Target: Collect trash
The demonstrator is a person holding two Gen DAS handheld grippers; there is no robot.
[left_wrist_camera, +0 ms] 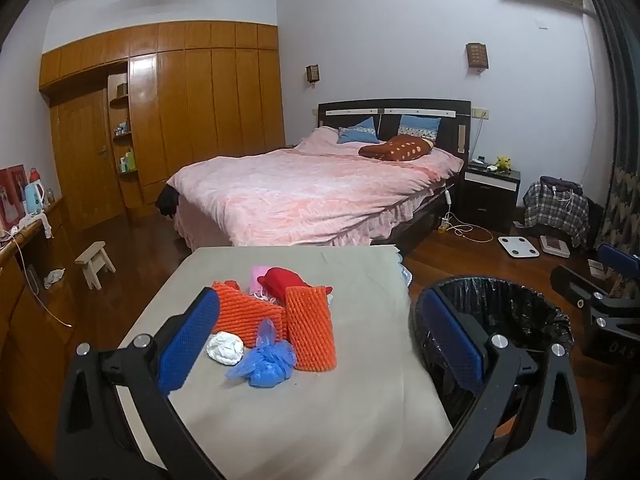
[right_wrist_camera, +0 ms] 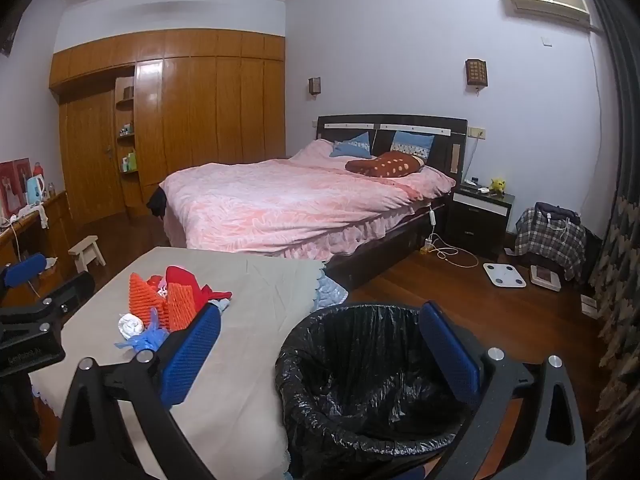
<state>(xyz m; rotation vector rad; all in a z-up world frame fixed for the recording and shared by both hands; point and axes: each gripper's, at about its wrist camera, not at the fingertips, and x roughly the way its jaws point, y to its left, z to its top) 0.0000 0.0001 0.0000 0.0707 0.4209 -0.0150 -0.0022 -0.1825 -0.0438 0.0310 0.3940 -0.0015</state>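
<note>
A pile of trash lies on the grey-covered table (left_wrist_camera: 280, 408): two orange foam nets (left_wrist_camera: 310, 328), a blue plastic bag (left_wrist_camera: 266, 358), a white crumpled wad (left_wrist_camera: 225, 347), a red item (left_wrist_camera: 282, 278) and a pink piece (left_wrist_camera: 260, 274). The pile also shows in the right wrist view (right_wrist_camera: 172, 300). A bin with a black liner (right_wrist_camera: 360, 376) stands right of the table and looks empty. My left gripper (left_wrist_camera: 320, 344) is open and empty, just short of the pile. My right gripper (right_wrist_camera: 320, 352) is open and empty above the bin's near rim.
A bed with a pink cover (left_wrist_camera: 312, 192) stands behind the table. A wooden wardrobe (left_wrist_camera: 180, 112) lines the far left wall. A small stool (left_wrist_camera: 95, 262) is on the floor at left. A nightstand (left_wrist_camera: 492, 188), a scale (left_wrist_camera: 518, 246) and a plaid bag (left_wrist_camera: 556, 208) sit at right.
</note>
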